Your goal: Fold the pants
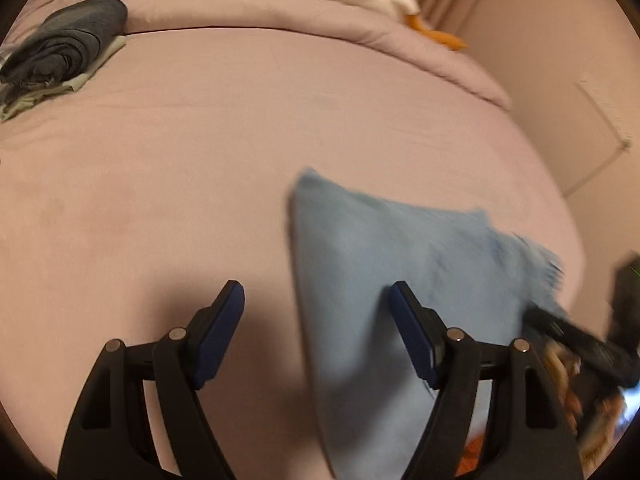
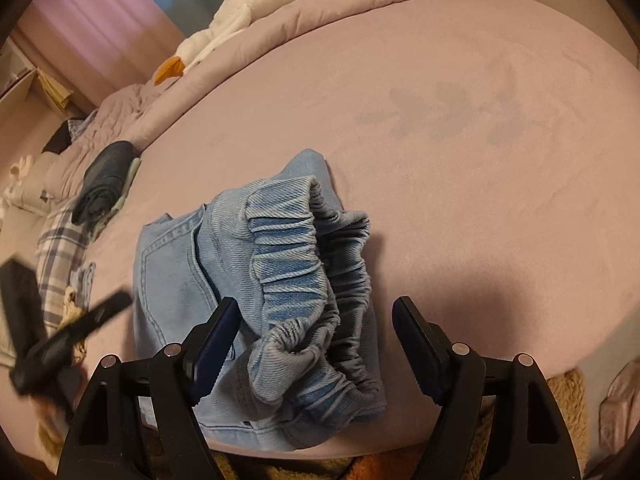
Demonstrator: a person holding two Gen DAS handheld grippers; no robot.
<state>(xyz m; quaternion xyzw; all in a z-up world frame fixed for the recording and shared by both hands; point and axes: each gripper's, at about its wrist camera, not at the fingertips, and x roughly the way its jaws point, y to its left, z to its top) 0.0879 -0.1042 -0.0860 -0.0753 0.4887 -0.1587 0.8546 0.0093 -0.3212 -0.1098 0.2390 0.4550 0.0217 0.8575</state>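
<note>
Right wrist: one folded jeans (image 2: 256,292), two stacked garments (image 2: 106,178).

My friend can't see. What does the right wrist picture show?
Light blue denim pants lie bunched on a pink bedsheet, elastic waistband up. The right tool hangs open around them, not touching. A white plush goose rests behind.

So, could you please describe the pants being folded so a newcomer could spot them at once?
Start at the pink bed and look to its near edge. The light blue denim pants lie there in a folded bundle, elastic waistband on top. The dark grey folded garment farther back is plainly darker.
</note>
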